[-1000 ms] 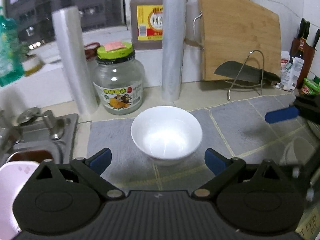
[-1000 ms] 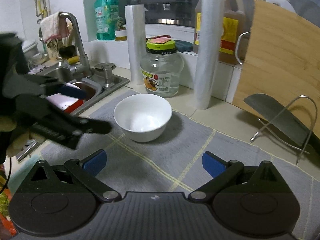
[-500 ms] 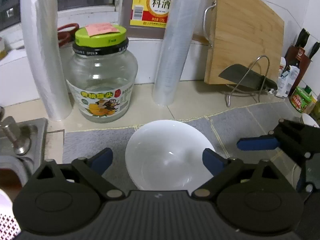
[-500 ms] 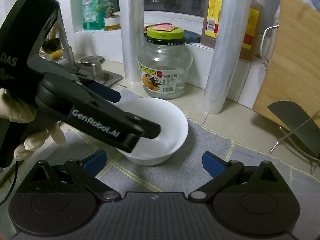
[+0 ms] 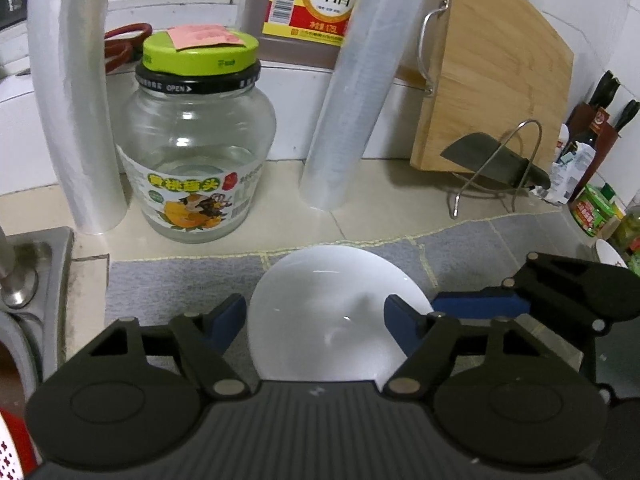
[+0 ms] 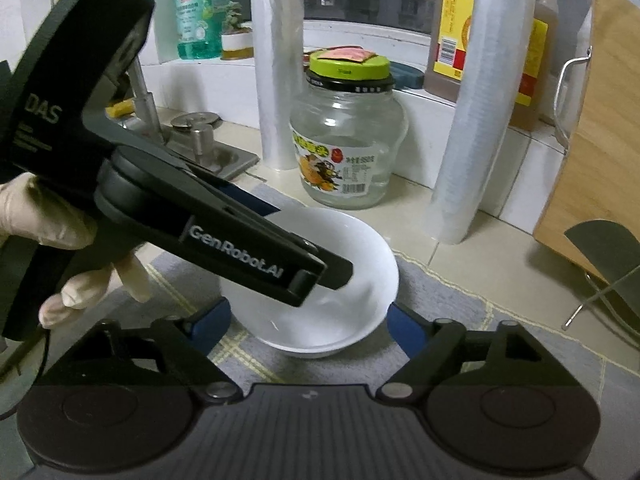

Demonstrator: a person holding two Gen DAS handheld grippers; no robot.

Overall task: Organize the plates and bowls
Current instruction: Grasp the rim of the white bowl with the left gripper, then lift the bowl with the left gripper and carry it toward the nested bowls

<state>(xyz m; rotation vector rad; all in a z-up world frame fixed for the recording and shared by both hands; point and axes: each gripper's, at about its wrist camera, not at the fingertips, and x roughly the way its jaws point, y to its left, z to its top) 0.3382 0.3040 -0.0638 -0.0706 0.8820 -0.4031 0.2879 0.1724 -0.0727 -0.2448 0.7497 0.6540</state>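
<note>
both grippers had closed in on the white bowl compared with a second earlier, when it sat well ahead of them on the grey mat. the left gripper had just been closing, with the bowl between its blue pads; in the left wrist view one pad sat just outside the bowl's left wall and the other at or inside the right rim, so it looked like a pinch forming across the bowl, contact not certain. the right gripper had just been closing too, jaws spread either side of the bowl's base, pads near the wall but apparently not pressing. the left gripper's finger reached over into the bowl in the right wrist view, a gloved hand behind it.

meaning for the task: probably the pickup stage for the bowl, lift not yet started.

the bowl stood upright on the mat on the tabletop, mouth facing up, in front of the glass jar and between the two plastic rolls. it was round, so no real long axis; its axis ran straight up.
</note>
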